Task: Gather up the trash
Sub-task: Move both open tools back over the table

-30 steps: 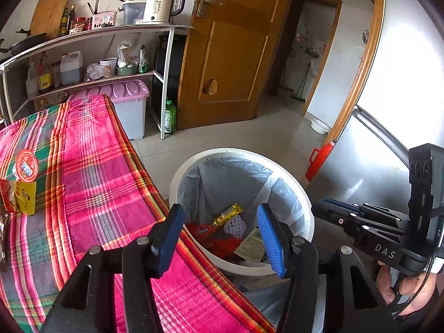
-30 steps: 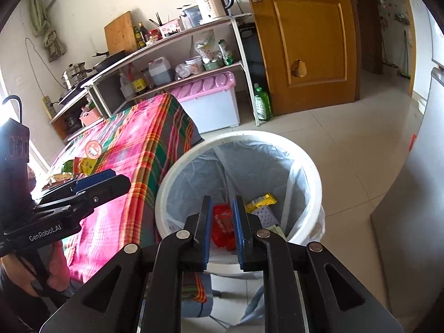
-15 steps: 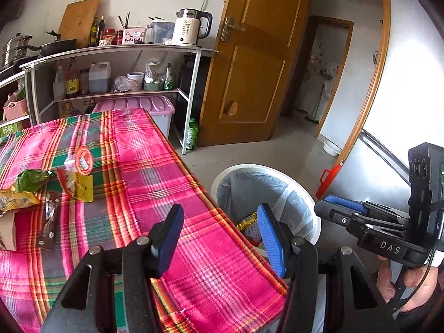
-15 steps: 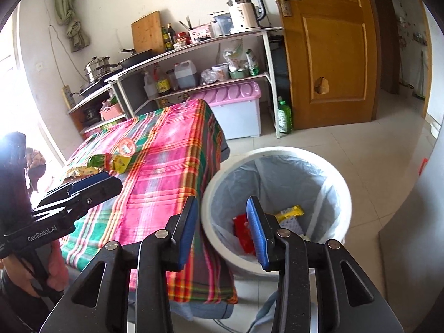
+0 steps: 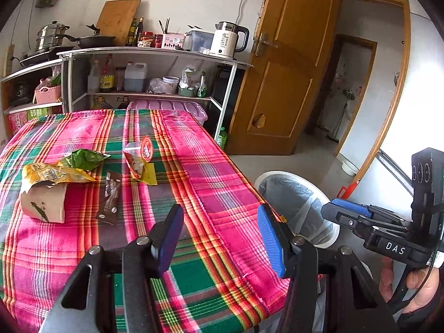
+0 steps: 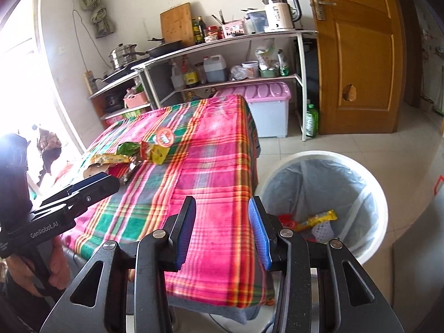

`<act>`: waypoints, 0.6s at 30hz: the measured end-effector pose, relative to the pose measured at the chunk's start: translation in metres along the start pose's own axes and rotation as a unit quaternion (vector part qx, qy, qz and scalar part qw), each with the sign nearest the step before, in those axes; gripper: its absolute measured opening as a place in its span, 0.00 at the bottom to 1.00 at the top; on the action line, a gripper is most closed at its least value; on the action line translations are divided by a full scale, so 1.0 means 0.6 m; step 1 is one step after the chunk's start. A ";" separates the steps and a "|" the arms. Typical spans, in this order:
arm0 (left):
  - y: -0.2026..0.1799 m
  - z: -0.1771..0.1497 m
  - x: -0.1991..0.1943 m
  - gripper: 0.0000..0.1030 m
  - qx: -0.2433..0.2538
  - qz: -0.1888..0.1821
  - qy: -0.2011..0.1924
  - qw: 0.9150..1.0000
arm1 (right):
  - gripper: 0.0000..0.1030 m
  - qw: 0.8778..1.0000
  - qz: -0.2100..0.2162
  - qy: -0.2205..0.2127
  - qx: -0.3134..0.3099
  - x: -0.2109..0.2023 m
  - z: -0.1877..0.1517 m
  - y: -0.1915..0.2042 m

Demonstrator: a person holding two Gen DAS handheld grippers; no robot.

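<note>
Several pieces of trash lie on the pink plaid tablecloth (image 5: 216,172): a brown paper bag (image 5: 44,205), a yellow wrapper (image 5: 52,173), a green wrapper (image 5: 83,158), a dark brown sachet (image 5: 109,198) and a yellow-red packet with a round red lid (image 5: 140,163). My left gripper (image 5: 219,230) hovers open over the cloth's near part, nothing between its pads. My right gripper (image 6: 222,227) is open and empty above the table's corner (image 6: 249,277). The white bin (image 6: 380,208), lined with a grey bag, stands on the floor to the right and holds a yellow wrapper (image 6: 316,220) and red scraps.
Behind the table stand a metal shelf rack (image 5: 155,52) with bottles, pots and a kettle, and a pink-lidded storage box (image 6: 263,94). A wooden door (image 5: 283,83) is open at the right. A grey appliance (image 5: 416,127) flanks the bin. A hand (image 5: 419,283) grips the right tool.
Both views have swung from the bin toward the table, so the trash on the cloth has come into sight. The right jaws, nearly shut over the bin, have opened. The left jaws stayed open.
</note>
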State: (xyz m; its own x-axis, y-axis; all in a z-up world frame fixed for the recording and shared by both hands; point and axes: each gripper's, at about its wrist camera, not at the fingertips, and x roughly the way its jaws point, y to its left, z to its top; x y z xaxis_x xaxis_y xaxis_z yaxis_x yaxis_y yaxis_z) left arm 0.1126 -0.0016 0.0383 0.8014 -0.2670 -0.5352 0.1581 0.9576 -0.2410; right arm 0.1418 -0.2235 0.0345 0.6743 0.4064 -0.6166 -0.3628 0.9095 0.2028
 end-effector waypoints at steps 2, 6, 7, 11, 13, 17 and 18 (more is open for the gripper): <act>0.012 -0.002 -0.007 0.56 -0.003 0.007 -0.003 1.000 | 0.40 1.000 0.007 0.003 -0.004 0.005 0.002 0.011; 0.035 -0.003 -0.021 0.56 -0.013 0.021 -0.009 1.000 | 0.40 1.000 0.020 0.009 -0.014 0.018 0.005 0.035; 0.042 -0.004 -0.024 0.56 -0.015 0.024 -0.011 1.000 | 0.40 1.000 0.024 0.010 -0.017 0.021 0.006 0.041; 0.068 -0.006 -0.033 0.56 -0.022 0.038 -0.014 0.999 | 0.44 0.999 0.035 0.020 -0.026 0.040 0.012 0.061; 0.082 -0.009 -0.037 0.56 -0.028 0.045 -0.016 0.998 | 0.46 0.998 0.044 0.022 -0.031 0.048 0.013 0.071; 0.113 -0.011 -0.044 0.56 -0.041 0.061 -0.018 0.997 | 0.51 0.997 0.056 0.027 -0.047 0.067 0.023 0.096; 0.121 -0.011 -0.046 0.56 -0.044 0.065 -0.019 0.997 | 0.51 0.997 0.058 0.028 -0.050 0.072 0.025 0.101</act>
State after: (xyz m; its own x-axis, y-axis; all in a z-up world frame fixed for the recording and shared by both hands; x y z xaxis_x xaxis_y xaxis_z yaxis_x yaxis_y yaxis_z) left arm 0.0980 0.0745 0.0302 0.8330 -0.1349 -0.5365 0.0014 0.9703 -0.2418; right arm 0.1585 -0.1495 0.0317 0.5885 0.5006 -0.6349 -0.5009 0.8422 0.1997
